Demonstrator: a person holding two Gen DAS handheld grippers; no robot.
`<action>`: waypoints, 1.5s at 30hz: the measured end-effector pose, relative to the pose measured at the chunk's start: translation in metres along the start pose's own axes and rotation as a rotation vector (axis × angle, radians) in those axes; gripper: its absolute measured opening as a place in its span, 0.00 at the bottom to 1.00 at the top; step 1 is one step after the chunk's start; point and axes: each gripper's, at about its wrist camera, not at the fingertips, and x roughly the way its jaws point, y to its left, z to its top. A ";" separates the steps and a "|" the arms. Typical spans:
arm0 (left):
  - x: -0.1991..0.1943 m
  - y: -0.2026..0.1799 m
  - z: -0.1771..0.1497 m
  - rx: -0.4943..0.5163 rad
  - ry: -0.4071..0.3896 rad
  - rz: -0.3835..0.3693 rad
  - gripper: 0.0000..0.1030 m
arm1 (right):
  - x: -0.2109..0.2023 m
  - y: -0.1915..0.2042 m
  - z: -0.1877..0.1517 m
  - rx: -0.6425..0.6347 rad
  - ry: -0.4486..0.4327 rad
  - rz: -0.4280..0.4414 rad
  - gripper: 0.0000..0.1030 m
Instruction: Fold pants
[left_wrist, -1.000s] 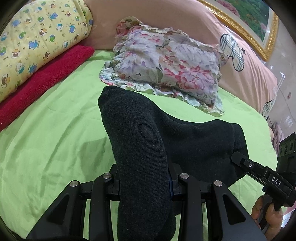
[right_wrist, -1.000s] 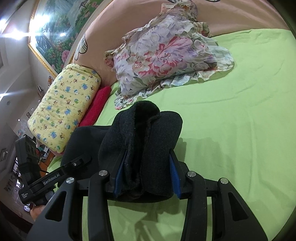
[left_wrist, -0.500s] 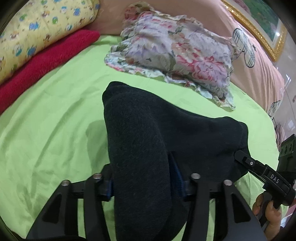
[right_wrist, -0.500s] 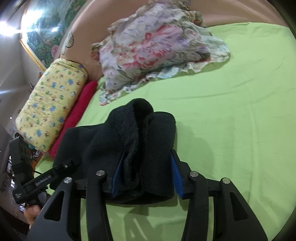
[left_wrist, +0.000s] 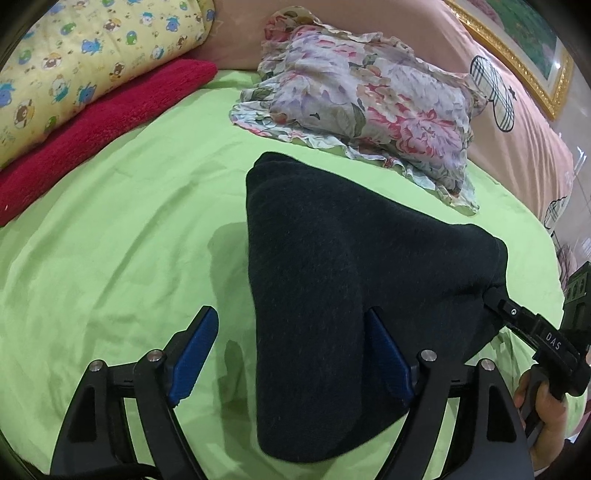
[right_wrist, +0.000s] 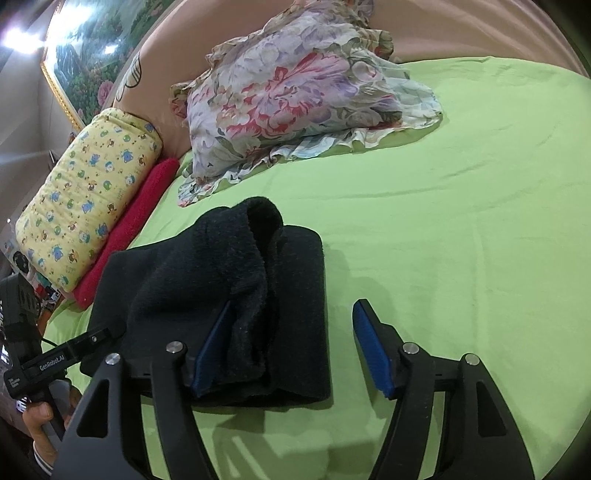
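In the left wrist view, your left gripper (left_wrist: 291, 354) stood with its blue pads spread apart around the folded black pants (left_wrist: 332, 295), which lay on the green sheet (left_wrist: 110, 240) at 6 o'clock of the floral pillow (left_wrist: 369, 107); half a second ago it was clamped. In the right wrist view, your right gripper (right_wrist: 291, 347) had likewise let go, jaws wide. I judge the fold was being set down; next you needed to back out without dragging cloth
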 end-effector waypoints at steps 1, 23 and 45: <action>-0.001 0.001 -0.002 0.000 0.001 0.004 0.80 | -0.001 0.000 -0.001 0.002 -0.003 0.003 0.65; -0.046 -0.007 -0.053 0.102 -0.016 0.089 0.82 | -0.050 0.038 -0.041 -0.197 -0.073 0.067 0.83; -0.051 -0.007 -0.078 0.156 -0.033 0.109 0.83 | -0.036 0.076 -0.075 -0.375 -0.060 -0.016 0.87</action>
